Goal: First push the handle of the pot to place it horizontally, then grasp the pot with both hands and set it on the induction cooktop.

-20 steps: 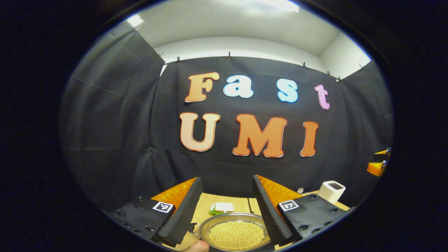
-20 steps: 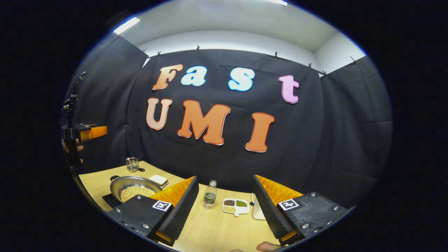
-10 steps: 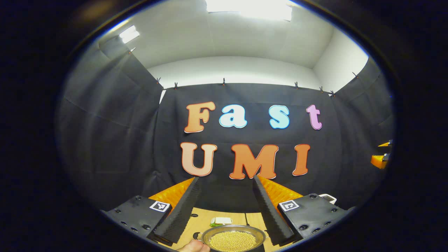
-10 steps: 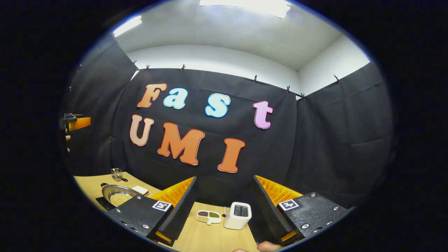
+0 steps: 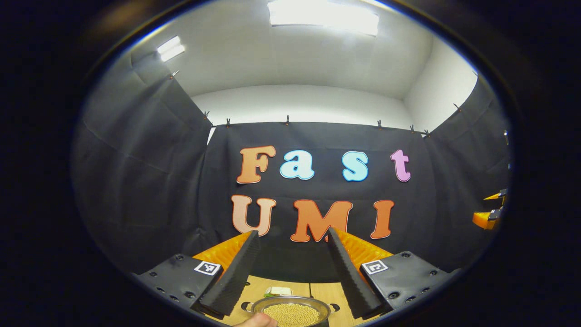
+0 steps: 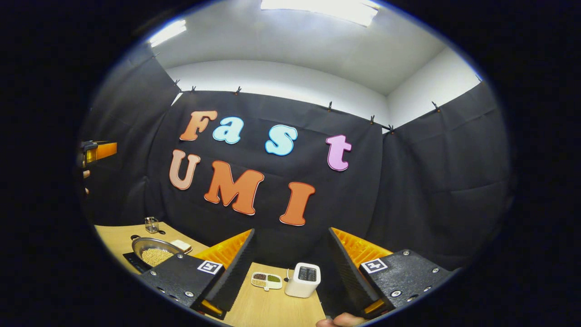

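**Pot on the cooktop, both claws clear**

On the dark induction cooktop sits the pot of pale beans, side handles pointing left and right in the left gripper view, so its long axis looks horizontal. Directly ahead and below, it lies nearest the left claw, which gapes wide and empty. Farther off, over the counter, the right claw is equally wide, the pot to its left.

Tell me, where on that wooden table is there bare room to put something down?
In the right gripper view, bare table lies in front of the white toaster and the sectioned dish. The far left is crowded: the pot of beans on its dark cooktop, a glass and a small white item beside it.
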The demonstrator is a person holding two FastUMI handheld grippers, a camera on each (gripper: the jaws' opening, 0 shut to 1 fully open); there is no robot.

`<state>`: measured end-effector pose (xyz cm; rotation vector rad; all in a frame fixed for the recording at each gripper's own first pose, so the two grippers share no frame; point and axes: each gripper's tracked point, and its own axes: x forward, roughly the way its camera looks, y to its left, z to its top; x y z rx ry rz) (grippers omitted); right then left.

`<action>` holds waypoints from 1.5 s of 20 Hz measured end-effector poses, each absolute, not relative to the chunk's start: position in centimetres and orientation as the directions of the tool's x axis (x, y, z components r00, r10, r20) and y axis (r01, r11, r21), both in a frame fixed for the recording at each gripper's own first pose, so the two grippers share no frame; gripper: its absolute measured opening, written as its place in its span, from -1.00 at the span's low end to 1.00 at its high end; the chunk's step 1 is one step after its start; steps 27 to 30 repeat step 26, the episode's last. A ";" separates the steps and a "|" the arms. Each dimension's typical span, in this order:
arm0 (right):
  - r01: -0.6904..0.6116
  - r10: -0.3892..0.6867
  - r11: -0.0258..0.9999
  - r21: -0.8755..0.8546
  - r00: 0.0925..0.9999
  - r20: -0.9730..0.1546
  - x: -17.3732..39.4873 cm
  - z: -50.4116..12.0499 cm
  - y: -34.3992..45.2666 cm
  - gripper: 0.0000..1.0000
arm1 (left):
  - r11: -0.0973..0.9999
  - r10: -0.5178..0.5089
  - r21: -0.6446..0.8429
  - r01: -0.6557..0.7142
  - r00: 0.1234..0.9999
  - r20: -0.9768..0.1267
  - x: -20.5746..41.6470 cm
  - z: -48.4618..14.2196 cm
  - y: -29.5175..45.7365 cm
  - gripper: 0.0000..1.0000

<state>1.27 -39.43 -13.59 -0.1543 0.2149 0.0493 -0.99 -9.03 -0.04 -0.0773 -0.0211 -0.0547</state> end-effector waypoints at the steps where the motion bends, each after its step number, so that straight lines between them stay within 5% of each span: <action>1: -0.060 0.028 0.988 -0.145 0.976 -0.215 1.4 -13.4 -39.9 0.90 | 0.996 -0.054 -0.073 0.056 0.998 0.020 -1.1 0.0 -9.2 0.94; 18: -0.016 0.003 0.990 -0.140 0.996 -0.094 2.0 -10.1 -41.1 0.90 | 0.997 -0.051 -0.041 0.058 0.989 0.141 -2.1 2.4 -9.4 0.96; 30: -0.019 0.013 0.992 -0.129 0.999 -0.049 1.3 -9.1 -41.0 0.89 | 0.997 -0.056 -0.041 0.059 0.996 0.074 -1.0 -0.1 -9.7 0.96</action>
